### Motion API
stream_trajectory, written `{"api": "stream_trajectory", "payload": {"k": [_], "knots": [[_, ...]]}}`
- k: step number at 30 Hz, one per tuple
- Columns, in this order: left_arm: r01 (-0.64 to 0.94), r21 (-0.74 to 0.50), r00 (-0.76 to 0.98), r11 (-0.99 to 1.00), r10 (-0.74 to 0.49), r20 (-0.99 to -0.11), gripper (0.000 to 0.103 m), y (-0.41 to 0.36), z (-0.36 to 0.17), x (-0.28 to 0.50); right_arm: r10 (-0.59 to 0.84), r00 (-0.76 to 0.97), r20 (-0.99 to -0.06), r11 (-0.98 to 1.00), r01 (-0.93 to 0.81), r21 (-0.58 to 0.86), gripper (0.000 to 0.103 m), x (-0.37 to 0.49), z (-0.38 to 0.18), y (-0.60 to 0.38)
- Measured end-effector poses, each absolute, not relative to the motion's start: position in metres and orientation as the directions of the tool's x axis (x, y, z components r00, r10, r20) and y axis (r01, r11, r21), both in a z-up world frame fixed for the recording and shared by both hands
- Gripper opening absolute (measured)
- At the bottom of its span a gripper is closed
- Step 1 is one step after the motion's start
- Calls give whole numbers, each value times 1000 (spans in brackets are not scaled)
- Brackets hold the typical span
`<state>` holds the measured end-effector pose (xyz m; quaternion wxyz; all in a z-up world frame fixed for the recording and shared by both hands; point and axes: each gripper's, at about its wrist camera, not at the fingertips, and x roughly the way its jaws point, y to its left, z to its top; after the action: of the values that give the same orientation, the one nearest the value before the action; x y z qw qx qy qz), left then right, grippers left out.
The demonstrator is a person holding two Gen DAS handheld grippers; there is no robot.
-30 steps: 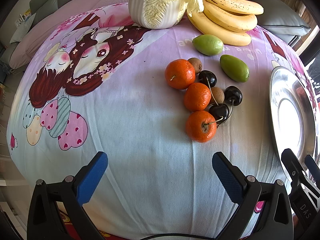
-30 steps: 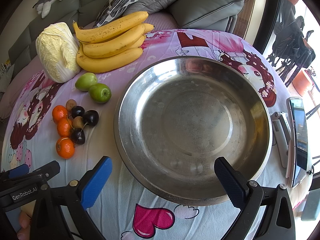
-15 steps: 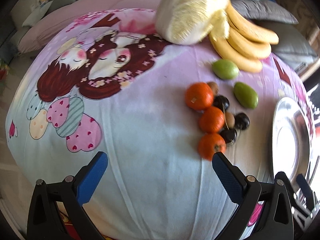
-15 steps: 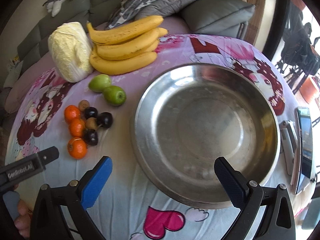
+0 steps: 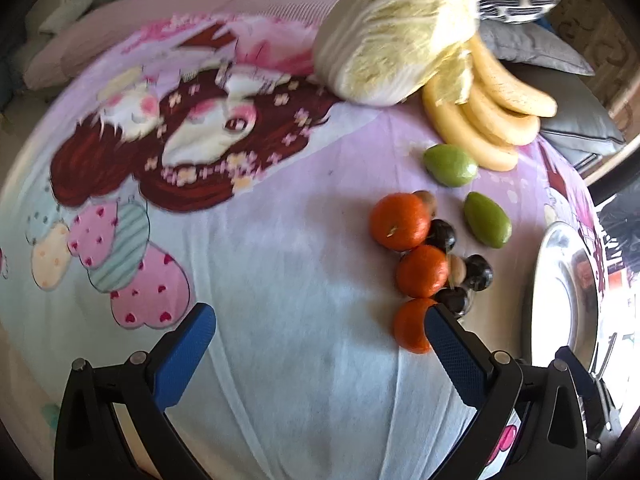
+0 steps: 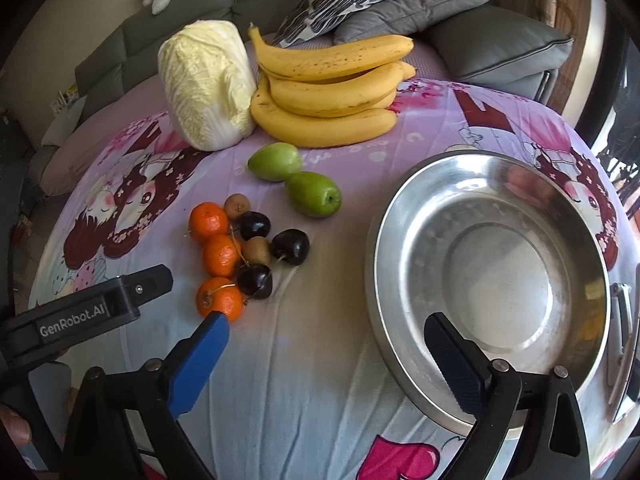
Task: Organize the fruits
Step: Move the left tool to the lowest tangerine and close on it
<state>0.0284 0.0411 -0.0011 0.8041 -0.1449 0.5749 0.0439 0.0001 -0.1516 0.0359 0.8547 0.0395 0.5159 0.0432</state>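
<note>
Three oranges (image 6: 219,298), dark cherries (image 6: 291,246), small brown fruits (image 6: 258,250) and two green fruits (image 6: 314,192) lie clustered on the cartoon-print cloth. Behind them sit the bananas (image 6: 328,88). The empty steel bowl (image 6: 376,264) stands to the right. My right gripper (image 6: 326,336) hovers above bare cloth between the cluster and the bowl; its jaws are closing with nothing between them. My left gripper (image 5: 320,332) is open over bare cloth. Its right finger (image 5: 444,336) partly hides the nearest orange (image 5: 410,326).
A napa cabbage (image 6: 206,84) stands left of the bananas. Cushions and a sofa lie beyond the table's far edge. A phone and a metal object (image 6: 620,340) lie right of the bowl. The left gripper's black body (image 6: 100,308) crosses the lower left of the right wrist view.
Both hands have shifted. In the right wrist view the fruit cluster has slid toward the centre and the bowl to the right. In the left view the fruit sits nearer the right finger.
</note>
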Motion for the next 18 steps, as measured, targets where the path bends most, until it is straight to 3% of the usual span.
{"api": "stream_trajectory", "payload": {"k": [3, 14, 18], "knots": [[-271, -203, 315, 941, -113, -943, 103, 48, -7, 32, 131, 444, -887, 991, -48, 122, 90, 6, 32, -147], [-177, -289, 345, 941, -216, -913, 102, 27, 2, 38, 127, 417, -900, 992, -54, 115, 83, 10, 24, -143], [-131, -304, 331, 944, -247, -911, 91, 13, 2, 37, 142, 430, -891, 990, -74, 122, 83, 6, 28, -142]]}}
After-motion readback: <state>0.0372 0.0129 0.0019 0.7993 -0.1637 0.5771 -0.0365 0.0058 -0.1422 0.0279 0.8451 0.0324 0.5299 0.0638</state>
